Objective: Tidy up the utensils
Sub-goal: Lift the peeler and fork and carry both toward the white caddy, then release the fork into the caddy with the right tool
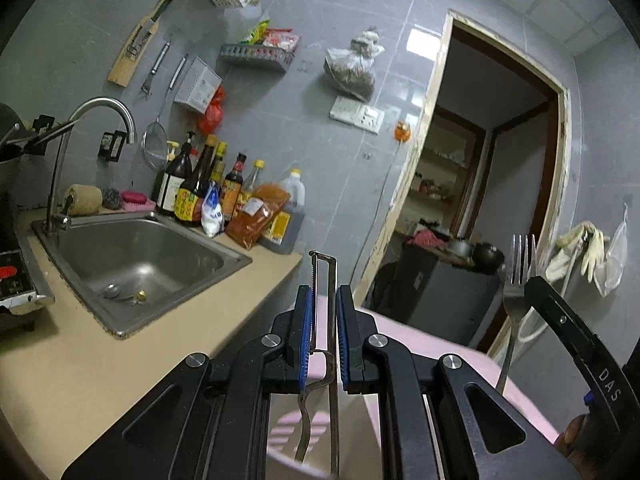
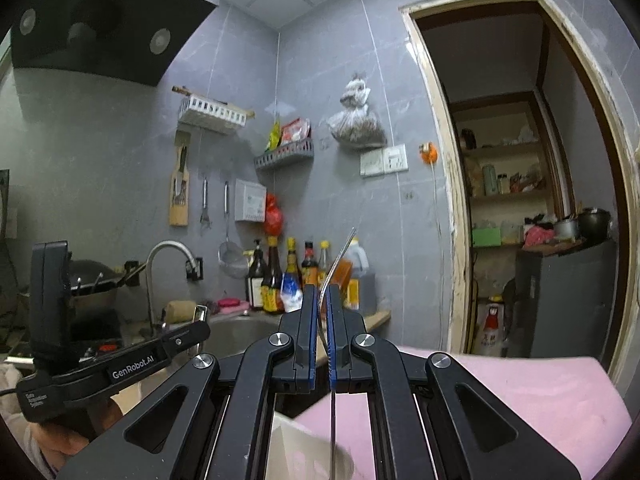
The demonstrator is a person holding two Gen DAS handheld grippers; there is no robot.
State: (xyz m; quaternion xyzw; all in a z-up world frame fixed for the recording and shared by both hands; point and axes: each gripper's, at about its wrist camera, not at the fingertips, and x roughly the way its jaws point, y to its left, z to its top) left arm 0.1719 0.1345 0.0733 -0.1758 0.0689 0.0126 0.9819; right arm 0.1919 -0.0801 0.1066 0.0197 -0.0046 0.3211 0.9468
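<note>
**Two utensils carried over the pink holder**

My left gripper was clamped on a peeler, its frame rising ahead of the pads; my right gripper was shut on a fork, tines up; both pointed nearly level; the pink container lay just below; I judged each should tip handle-down before release.

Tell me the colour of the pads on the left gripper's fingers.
Blue. The pads line the inner faces of the black fingers, best seen in the left wrist view.
</note>
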